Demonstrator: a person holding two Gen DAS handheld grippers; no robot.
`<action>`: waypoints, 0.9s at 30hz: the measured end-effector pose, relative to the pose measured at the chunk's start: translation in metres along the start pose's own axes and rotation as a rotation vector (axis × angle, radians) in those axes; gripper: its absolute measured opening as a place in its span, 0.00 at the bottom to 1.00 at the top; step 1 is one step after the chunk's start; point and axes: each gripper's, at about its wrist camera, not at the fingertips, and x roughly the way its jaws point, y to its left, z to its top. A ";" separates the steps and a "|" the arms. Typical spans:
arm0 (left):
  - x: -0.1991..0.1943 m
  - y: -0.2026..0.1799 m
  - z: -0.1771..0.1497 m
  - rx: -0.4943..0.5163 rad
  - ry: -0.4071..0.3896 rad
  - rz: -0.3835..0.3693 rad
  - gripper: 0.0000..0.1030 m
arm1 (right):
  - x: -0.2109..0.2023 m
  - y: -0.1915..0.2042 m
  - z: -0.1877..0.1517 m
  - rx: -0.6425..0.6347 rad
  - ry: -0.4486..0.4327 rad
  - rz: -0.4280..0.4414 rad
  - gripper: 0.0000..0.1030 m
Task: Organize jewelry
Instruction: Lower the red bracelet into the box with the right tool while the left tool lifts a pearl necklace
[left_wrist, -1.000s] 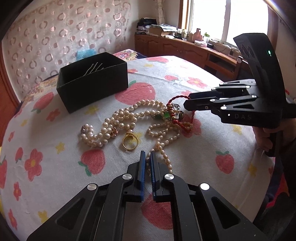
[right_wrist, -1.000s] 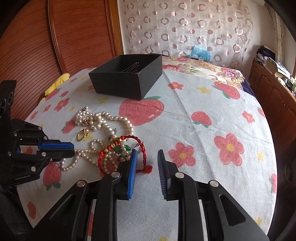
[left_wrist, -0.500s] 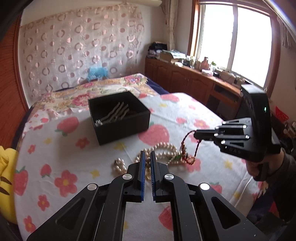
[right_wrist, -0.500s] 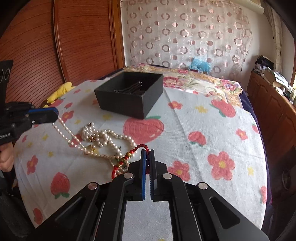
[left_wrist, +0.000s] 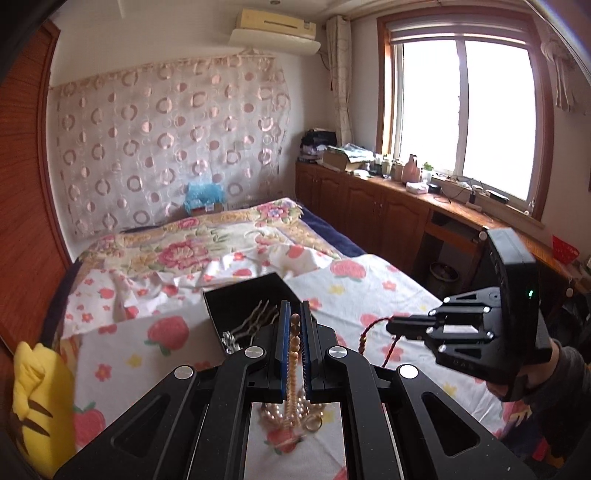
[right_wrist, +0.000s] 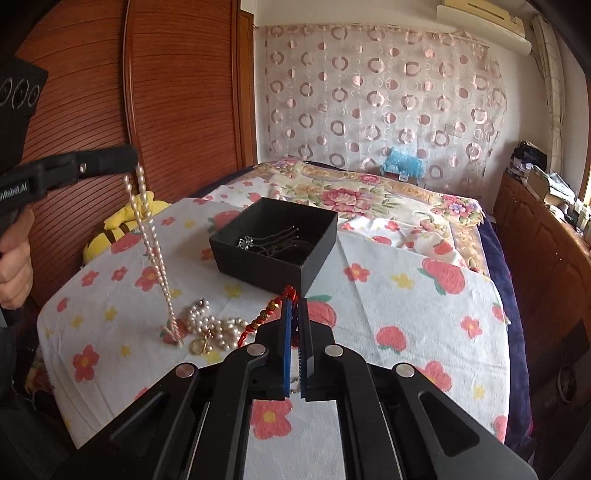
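Observation:
My left gripper (left_wrist: 294, 314) is shut on a pearl necklace (left_wrist: 293, 354). In the right wrist view that necklace (right_wrist: 147, 229) hangs in two strands from the left gripper (right_wrist: 131, 157) down to a heap of pearls (right_wrist: 212, 326) on the cloth. My right gripper (right_wrist: 294, 306) is shut on a red cord bracelet (right_wrist: 269, 308) with gold beads. From the left wrist view the same bracelet (left_wrist: 369, 338) droops from the right gripper (left_wrist: 391, 325). A gold ring (right_wrist: 199, 346) lies by the heap. An open black box (right_wrist: 273, 247) with hairpins stands just behind.
The bed is covered by a white cloth (right_wrist: 388, 295) with strawberries and flowers. A yellow plush toy (left_wrist: 40, 398) lies at its left edge. Wooden cabinets (left_wrist: 369, 206) run along the right, under the window. A person's hand (right_wrist: 14, 266) holds the left gripper.
Both grippers have risen from the cloth. The left one has lifted the pearl strand clear of the heap, and the right one has shut on the red bracelet and pulled it up.

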 end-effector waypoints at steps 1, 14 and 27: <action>-0.001 0.000 0.003 0.004 -0.006 0.000 0.04 | 0.000 0.001 0.001 0.000 -0.001 0.002 0.04; -0.006 0.020 0.059 0.027 -0.080 0.077 0.04 | 0.024 -0.004 0.032 0.022 -0.015 0.020 0.04; 0.034 0.042 0.094 0.001 -0.068 0.142 0.04 | 0.057 -0.009 0.065 0.043 -0.027 0.024 0.04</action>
